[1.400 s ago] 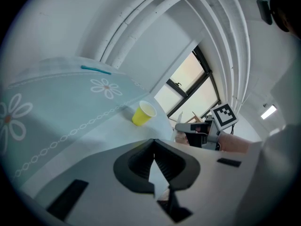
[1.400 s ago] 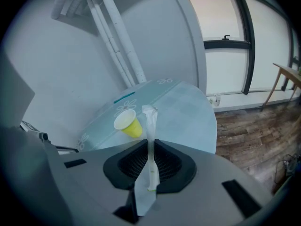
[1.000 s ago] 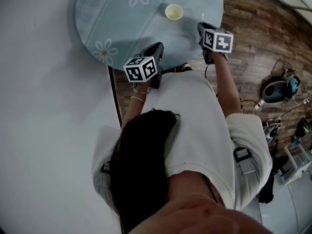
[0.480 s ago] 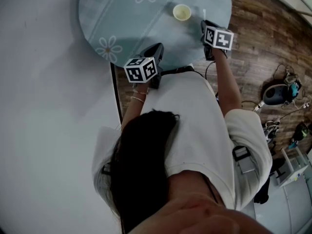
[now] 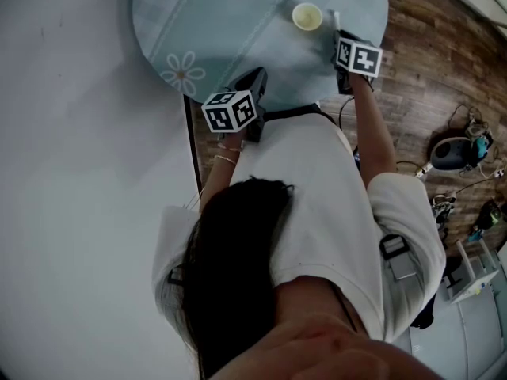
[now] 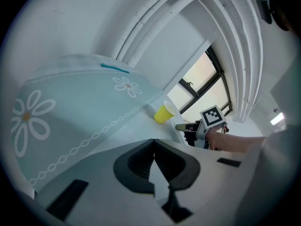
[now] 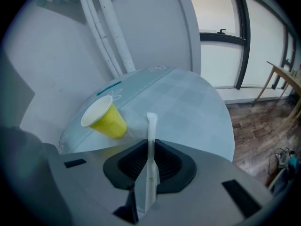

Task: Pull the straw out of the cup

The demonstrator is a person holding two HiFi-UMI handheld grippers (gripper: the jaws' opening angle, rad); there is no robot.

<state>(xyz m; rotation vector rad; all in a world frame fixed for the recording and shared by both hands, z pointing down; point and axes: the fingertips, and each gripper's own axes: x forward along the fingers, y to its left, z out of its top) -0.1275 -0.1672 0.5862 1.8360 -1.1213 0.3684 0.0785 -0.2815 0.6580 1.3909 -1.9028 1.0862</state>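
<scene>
A yellow paper cup stands upright on the round table, which has a pale blue flowered cloth. Nothing shows inside the cup. My right gripper hovers just right of the cup, shut on a white paper-wrapped straw. The straw sticks up past the jaws, clear of the cup. My left gripper hangs over the table's near edge, shut and holding nothing.
A short teal strip lies at the table's far rim. White pipes run up the wall behind the table. To the right are wooden floor, cables and a round grey device.
The right gripper, still holding the straw, has sunk and come closer to the cup. The left gripper has shifted a little over the table's near edge.
</scene>
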